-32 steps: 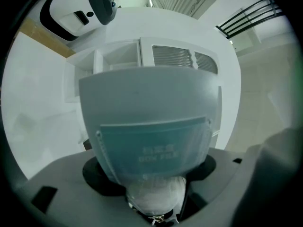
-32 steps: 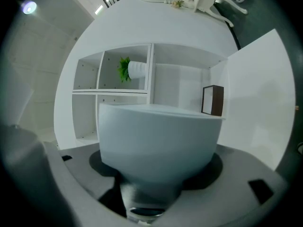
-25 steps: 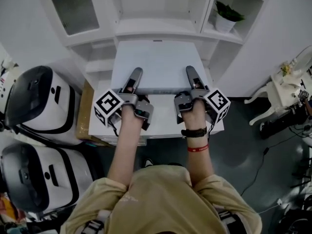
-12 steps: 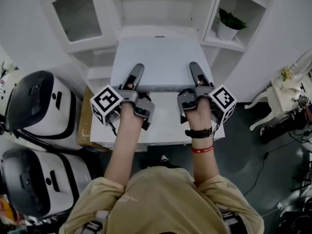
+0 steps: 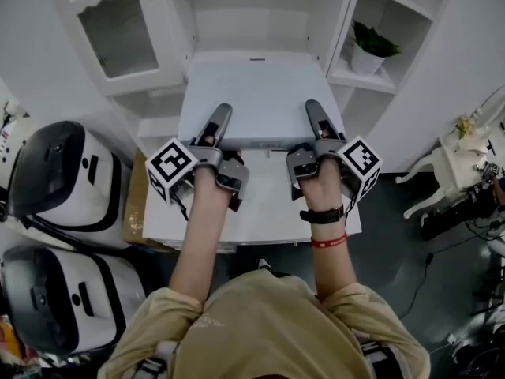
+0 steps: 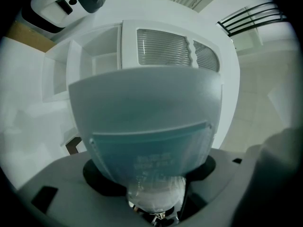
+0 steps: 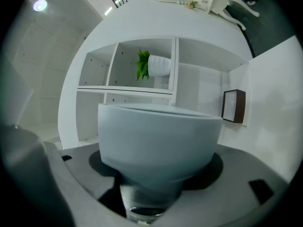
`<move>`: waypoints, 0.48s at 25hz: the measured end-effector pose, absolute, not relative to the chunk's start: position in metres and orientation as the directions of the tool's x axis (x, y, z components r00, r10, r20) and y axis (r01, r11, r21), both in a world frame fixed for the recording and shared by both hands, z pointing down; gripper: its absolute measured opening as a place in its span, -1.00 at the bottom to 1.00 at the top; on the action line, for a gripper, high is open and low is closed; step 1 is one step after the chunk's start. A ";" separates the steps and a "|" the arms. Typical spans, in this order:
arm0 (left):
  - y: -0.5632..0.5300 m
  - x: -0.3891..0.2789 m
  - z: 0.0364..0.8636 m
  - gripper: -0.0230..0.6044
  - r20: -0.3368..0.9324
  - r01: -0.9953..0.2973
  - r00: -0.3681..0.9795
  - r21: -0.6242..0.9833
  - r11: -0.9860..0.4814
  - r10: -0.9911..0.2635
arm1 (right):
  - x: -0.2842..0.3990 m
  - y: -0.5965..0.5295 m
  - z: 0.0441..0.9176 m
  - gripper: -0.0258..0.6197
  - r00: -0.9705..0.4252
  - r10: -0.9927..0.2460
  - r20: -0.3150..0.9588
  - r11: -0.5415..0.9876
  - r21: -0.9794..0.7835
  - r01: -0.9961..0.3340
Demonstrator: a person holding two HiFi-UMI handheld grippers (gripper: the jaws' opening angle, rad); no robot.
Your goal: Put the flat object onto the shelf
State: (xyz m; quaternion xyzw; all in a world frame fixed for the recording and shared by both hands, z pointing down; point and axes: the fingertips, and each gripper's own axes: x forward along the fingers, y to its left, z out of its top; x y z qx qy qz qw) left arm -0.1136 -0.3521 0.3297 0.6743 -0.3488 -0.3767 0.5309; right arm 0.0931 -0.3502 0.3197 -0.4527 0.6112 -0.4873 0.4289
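The flat object is a wide white box [image 5: 256, 97], held level in front of the white shelf unit [image 5: 252, 22]. My left gripper [image 5: 218, 125] is shut on the left part of the box's near edge, and my right gripper [image 5: 316, 121] is shut on the right part. One jaw of each lies on top of the box; the lower jaws are hidden under it. In the left gripper view the box [image 6: 147, 117] fills the middle, with the shelf's compartments behind it. In the right gripper view the box [image 7: 158, 138] hangs below the open shelf bays.
A potted plant [image 5: 368, 36] stands in the shelf's right bay. A glass-fronted cabinet door [image 5: 118, 30] is at upper left. A white table [image 5: 252, 208] lies under the grippers. Two large white and black machines [image 5: 55, 172] stand at left, and a small white ornate table [image 5: 465, 144] at right.
Both grippers have lifted the box and carried it a little closer to the shelf. The grip on the box is unchanged.
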 end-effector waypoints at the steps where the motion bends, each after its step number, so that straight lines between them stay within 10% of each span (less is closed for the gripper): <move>1: -0.358 -0.112 0.328 0.14 -0.135 -0.072 0.473 0.979 -0.191 -0.871 | 0.095 -0.356 0.319 0.13 -0.223 -0.971 -0.081 0.114 -0.984 -0.136; 12: -0.386 -0.108 0.333 0.14 -0.121 -0.074 0.459 0.982 -0.174 -0.880 | 0.100 -0.387 0.325 0.13 -0.231 -0.970 -0.079 0.109 -0.987 -0.119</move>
